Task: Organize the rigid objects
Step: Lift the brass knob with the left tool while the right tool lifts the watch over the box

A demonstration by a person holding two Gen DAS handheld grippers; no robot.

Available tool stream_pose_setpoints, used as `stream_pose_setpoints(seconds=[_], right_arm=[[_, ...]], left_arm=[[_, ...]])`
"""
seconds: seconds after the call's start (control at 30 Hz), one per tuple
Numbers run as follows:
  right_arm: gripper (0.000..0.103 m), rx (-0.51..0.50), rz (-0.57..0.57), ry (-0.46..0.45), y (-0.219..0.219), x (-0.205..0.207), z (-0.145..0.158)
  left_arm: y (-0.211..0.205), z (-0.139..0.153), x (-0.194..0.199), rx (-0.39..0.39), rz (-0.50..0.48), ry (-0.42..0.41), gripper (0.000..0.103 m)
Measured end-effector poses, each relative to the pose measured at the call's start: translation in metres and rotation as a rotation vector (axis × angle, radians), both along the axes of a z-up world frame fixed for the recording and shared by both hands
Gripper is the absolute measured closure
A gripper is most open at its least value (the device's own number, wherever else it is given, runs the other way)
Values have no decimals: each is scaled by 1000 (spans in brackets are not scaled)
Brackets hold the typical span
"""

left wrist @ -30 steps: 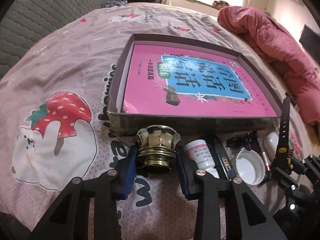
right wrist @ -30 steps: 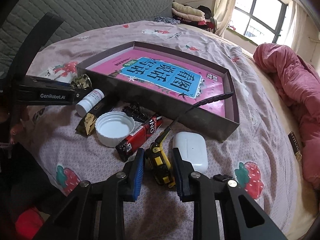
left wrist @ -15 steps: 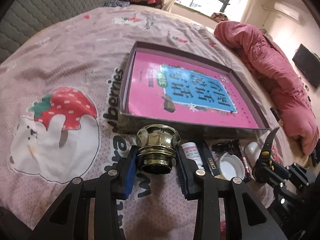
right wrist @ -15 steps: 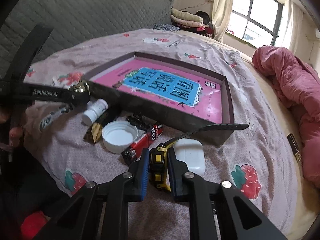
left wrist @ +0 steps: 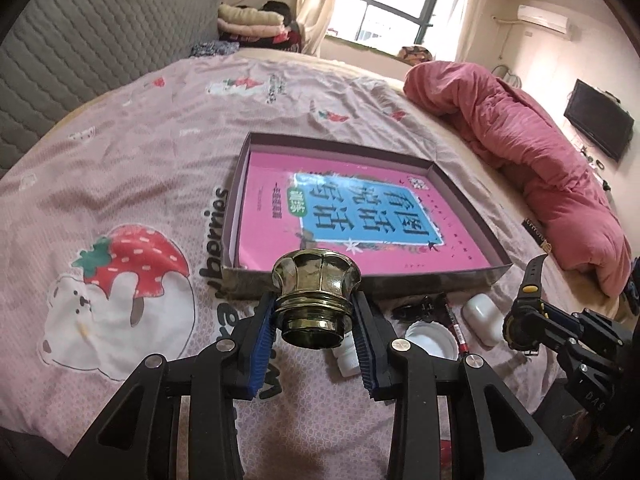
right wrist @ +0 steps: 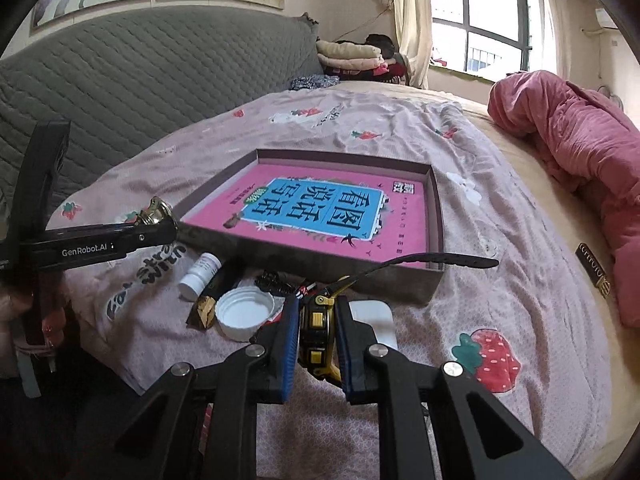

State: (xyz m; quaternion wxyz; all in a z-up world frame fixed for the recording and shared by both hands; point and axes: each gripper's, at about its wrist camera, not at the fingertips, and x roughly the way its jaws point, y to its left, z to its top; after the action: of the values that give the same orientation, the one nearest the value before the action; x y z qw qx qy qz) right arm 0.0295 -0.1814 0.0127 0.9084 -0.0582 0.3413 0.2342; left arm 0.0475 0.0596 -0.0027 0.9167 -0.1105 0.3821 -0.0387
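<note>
Both grippers have risen off the bedsheet [left wrist: 168, 152] since a second ago. Left gripper [left wrist: 316, 320] clamps the brass cap [left wrist: 316, 296]; right gripper [right wrist: 318, 328], jaws pressed together, grips the black-and-yellow wristwatch [right wrist: 318, 320], both before the shallow box [right wrist: 436, 216].

Trays [left wrist: 460, 176]: one
Pink books [left wrist: 360, 220]: one
Brass knobs [left wrist: 316, 292]: one
Watches [right wrist: 318, 332]: one
White bottles [right wrist: 200, 276]: one
White lids [right wrist: 244, 312]: one
White cases [left wrist: 482, 316]: one
Pink quilts [left wrist: 540, 152]: one
</note>
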Motion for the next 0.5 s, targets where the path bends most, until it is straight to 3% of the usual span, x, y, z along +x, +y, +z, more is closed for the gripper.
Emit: stream_pose_setpoints(seconds=[0.5], right_arm=[[85,-18,-8,-111,9,-3,30]], left_arm=[[9,13,0,6,24,-90,66]])
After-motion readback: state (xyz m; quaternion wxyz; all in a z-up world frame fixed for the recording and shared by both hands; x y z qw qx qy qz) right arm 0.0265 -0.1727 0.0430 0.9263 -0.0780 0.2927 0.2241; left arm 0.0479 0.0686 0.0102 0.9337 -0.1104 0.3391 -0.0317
